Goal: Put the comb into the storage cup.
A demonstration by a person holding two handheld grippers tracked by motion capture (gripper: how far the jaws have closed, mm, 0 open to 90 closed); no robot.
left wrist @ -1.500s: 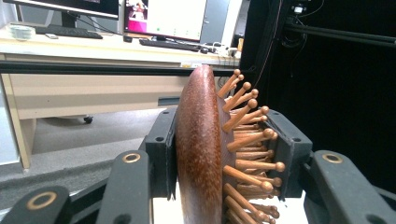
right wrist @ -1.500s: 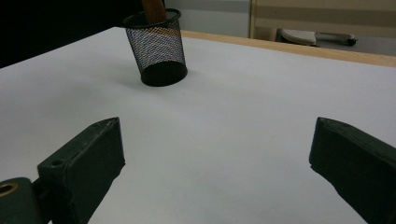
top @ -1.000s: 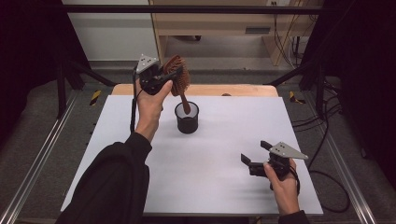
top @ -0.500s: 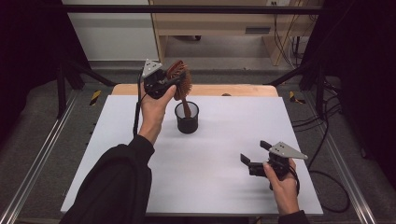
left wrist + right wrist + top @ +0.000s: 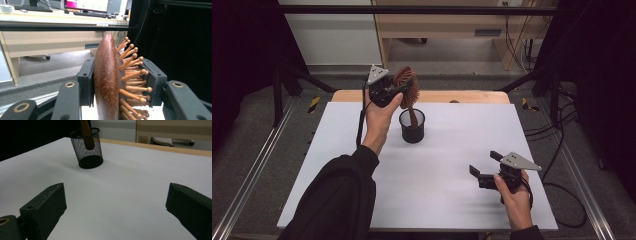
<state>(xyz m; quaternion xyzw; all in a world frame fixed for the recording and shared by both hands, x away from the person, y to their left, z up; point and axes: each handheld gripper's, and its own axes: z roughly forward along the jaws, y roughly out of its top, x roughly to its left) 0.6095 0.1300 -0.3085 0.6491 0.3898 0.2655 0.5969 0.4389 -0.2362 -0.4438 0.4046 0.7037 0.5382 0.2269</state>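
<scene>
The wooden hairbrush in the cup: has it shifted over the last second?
Yes, slightly. The wooden hairbrush, clamped in the left hand-held gripper, has tipped a little rightward, its head nearer above the black mesh cup, which has stayed put.

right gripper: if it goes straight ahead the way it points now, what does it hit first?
Probably nothing close: the right gripper, jaws open, points across bare white table. The black mesh cup with the brush handle sits farther off, left of its line, though depth is unclear.
</scene>
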